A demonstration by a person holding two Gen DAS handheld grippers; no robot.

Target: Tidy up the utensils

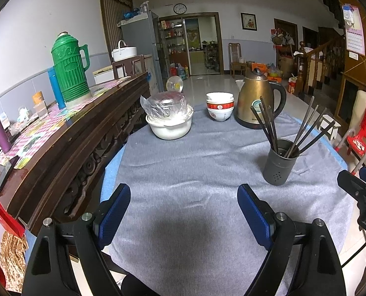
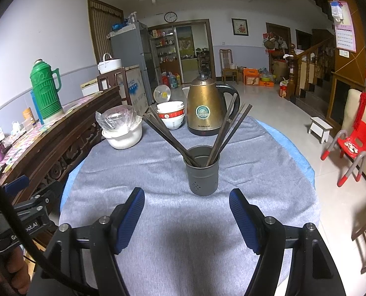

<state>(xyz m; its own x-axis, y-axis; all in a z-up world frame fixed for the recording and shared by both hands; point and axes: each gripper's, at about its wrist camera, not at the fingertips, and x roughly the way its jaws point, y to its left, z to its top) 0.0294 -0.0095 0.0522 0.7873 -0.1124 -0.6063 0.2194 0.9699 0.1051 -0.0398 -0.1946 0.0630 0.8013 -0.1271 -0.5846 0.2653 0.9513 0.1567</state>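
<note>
A dark grey metal holder (image 1: 279,163) stands on the grey cloth, with several dark chopsticks (image 1: 306,128) fanned out of it. In the right wrist view the holder (image 2: 202,174) stands straight ahead, just beyond the fingertips, with the chopsticks (image 2: 232,128) leaning left and right. My left gripper (image 1: 184,194) is open and empty over bare cloth, with the holder ahead to its right. My right gripper (image 2: 186,198) is open and empty, low over the cloth in front of the holder.
A brass kettle (image 2: 205,108), stacked bowls (image 2: 171,114) and a plastic-covered white pot (image 2: 122,129) stand at the table's far side. A dark wooden sideboard (image 1: 67,148) with a green thermos (image 1: 70,70) runs along the left. A red child's chair (image 2: 351,145) stands right.
</note>
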